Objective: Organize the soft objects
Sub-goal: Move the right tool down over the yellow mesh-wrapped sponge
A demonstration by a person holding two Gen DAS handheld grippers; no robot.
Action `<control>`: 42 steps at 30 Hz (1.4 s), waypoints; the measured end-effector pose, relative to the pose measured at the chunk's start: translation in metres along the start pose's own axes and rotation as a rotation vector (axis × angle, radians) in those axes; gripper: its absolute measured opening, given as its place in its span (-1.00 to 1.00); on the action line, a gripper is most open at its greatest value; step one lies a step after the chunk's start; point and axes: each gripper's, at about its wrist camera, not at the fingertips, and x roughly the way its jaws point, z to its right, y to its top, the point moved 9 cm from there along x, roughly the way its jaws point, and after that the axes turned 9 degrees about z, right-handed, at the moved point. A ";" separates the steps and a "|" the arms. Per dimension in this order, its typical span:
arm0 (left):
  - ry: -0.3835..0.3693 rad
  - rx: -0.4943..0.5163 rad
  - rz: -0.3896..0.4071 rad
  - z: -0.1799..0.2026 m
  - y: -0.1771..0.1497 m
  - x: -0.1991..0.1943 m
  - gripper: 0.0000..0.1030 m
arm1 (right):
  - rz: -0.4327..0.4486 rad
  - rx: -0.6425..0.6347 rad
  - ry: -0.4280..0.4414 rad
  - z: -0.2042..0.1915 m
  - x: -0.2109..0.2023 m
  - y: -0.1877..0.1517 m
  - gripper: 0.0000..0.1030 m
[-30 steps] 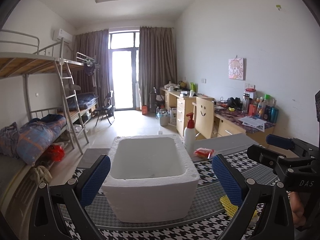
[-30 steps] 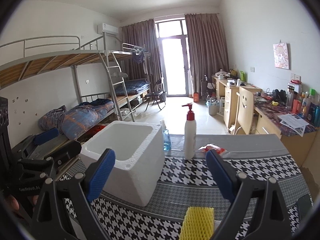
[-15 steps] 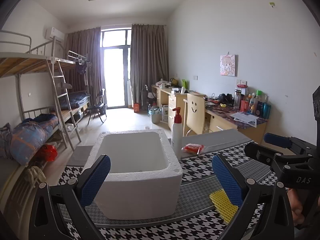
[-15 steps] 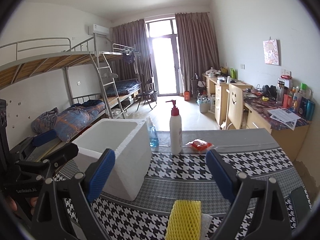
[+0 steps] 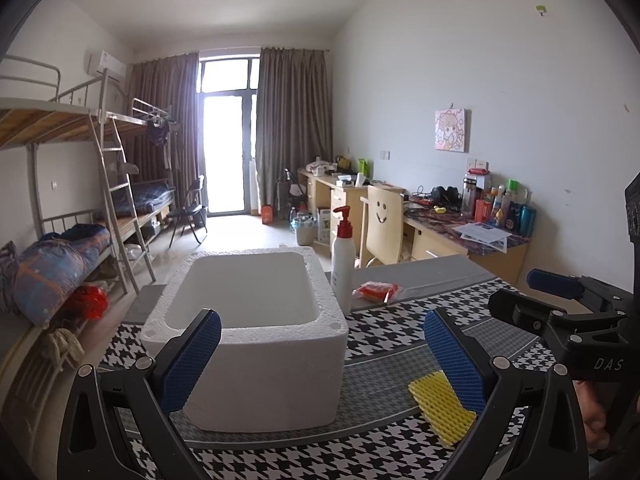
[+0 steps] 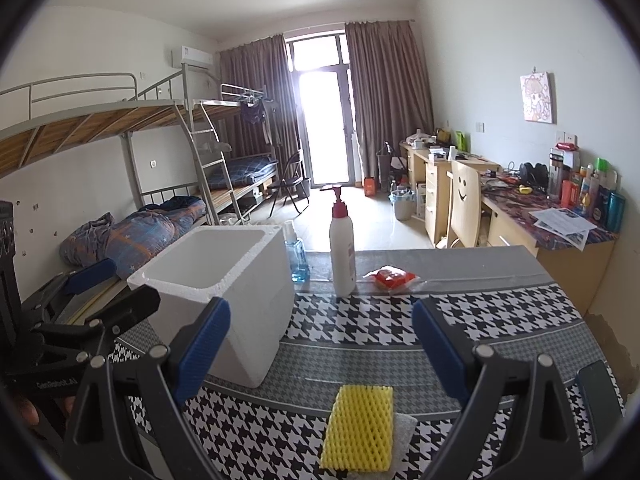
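Note:
A yellow foam net pad lies on the houndstooth tablecloth near the front edge, on top of a white foam sheet; it also shows in the left wrist view as the yellow pad. An empty white foam box stands at the left, also seen as the box. My left gripper is open, held in front of the box. My right gripper is open above the yellow pad, nothing between its fingers. A red packet lies farther back.
A white pump bottle with a red top and a small blue bottle stand behind the box. The table ends at a grey strip at the back. Bunk beds stand at the left, desks and a chair at the right.
Both views have risen and drawn back a little, so the box, bottle and yellow pad sit lower and farther left. Both grippers stay open and nothing on the table has moved.

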 end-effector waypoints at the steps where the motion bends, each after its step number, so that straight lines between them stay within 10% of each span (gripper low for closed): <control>1: -0.003 -0.002 -0.002 0.000 0.000 0.000 0.98 | -0.001 -0.003 -0.001 0.000 0.000 -0.001 0.83; 42: -0.029 -0.012 -0.108 0.020 -0.056 0.014 0.98 | -0.099 0.030 -0.041 0.017 -0.007 -0.057 0.83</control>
